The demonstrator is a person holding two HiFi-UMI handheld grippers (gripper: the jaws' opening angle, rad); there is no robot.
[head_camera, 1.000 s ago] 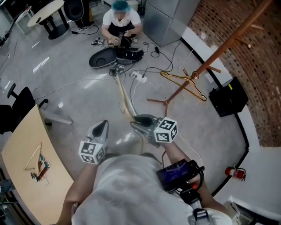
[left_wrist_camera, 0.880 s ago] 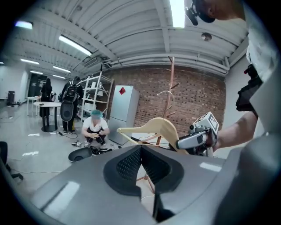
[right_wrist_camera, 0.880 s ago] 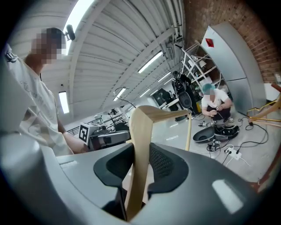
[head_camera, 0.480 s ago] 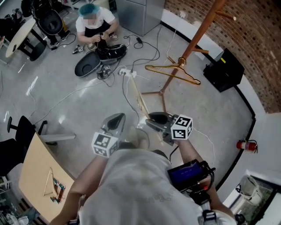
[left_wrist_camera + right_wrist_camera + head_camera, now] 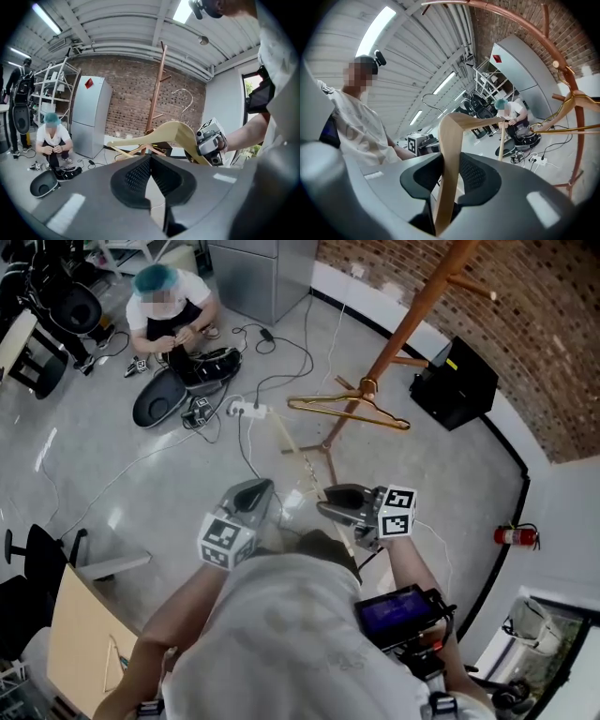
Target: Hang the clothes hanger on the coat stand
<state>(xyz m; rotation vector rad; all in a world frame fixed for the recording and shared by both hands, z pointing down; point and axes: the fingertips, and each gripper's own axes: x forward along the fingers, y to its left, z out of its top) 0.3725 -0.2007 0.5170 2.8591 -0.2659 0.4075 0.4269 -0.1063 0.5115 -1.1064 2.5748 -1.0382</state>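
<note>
My right gripper [image 5: 326, 506] [image 5: 449, 174] is shut on one arm of a pale wooden hanger [image 5: 292, 442] [image 5: 451, 154]. That hanger slants out over the floor toward the coat stand [image 5: 405, 322], its metal hook [image 5: 432, 100] rising above it. The stand is a copper-brown pole with pegs on a spread foot, right of the hanger in the right gripper view [image 5: 577, 117]. A gold wire hanger [image 5: 349, 409] [image 5: 568, 108] hangs from a low peg. My left gripper [image 5: 265, 487] [image 5: 150, 160] is beside the right one, shut and empty, with the wooden hanger [image 5: 161, 132] ahead of it.
A person [image 5: 167, 307] crouches on the floor by open black cases [image 5: 157, 399], with cables and a power strip [image 5: 246, 410] nearby. A black box [image 5: 457, 382] and a fire extinguisher [image 5: 516, 536] stand by the wall. A grey cabinet [image 5: 255, 276] is behind, a wooden table [image 5: 80, 643] at lower left.
Both grippers and the wooden hanger have moved across the floor toward the coat stand. Its foot and the gold hanger now lie closer ahead. The right grip has not changed.
</note>
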